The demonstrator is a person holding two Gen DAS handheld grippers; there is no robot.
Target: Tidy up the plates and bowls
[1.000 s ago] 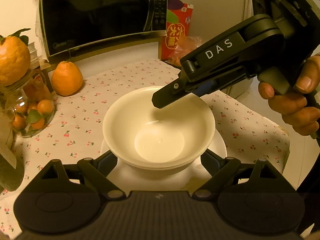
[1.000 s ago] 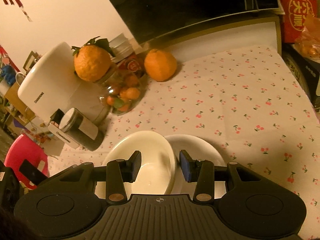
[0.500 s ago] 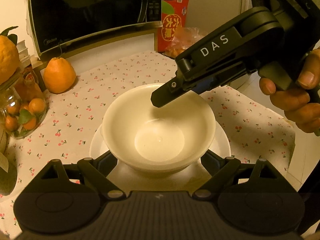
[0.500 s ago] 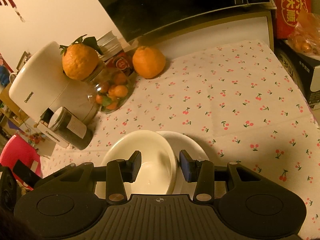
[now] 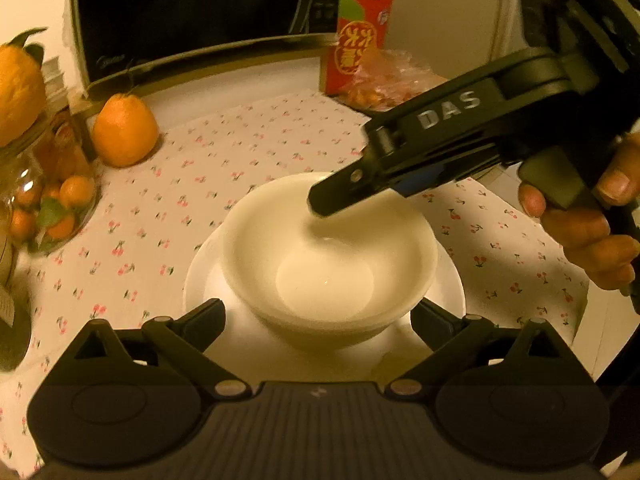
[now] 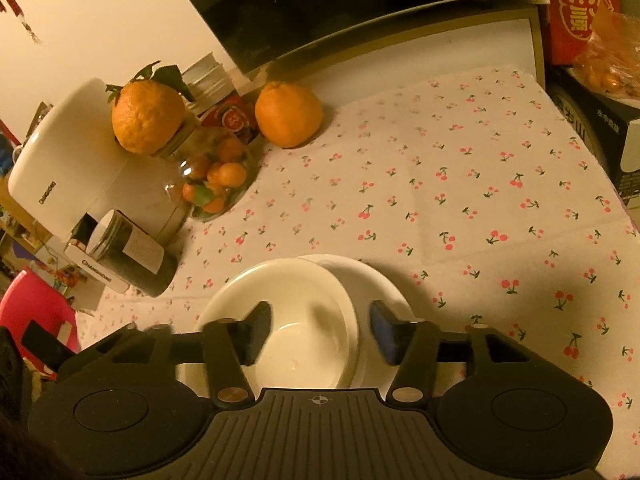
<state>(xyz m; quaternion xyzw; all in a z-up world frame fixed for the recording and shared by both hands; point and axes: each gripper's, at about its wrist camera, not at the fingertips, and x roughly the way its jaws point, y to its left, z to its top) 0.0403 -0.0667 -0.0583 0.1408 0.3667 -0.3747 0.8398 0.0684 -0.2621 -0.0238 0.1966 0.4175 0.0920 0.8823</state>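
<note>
Left gripper (image 5: 318, 314): jaws opening, wide either side of the bowl (image 5: 328, 256), pads clear of it. Bowl sits on the plate (image 5: 204, 268), mid-tablecloth (image 6: 460, 184), stacked to tidy. Right gripper (image 6: 318, 332): jaws opening across the bowl's rim, no pad pressing; likely letting go after setting it down.

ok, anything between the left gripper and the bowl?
Nothing visible. The left gripper straddles the bowl on its plate, jaws opening, pads clear of the wall. The right gripper hangs over the far rim, jaws also opening.
</note>
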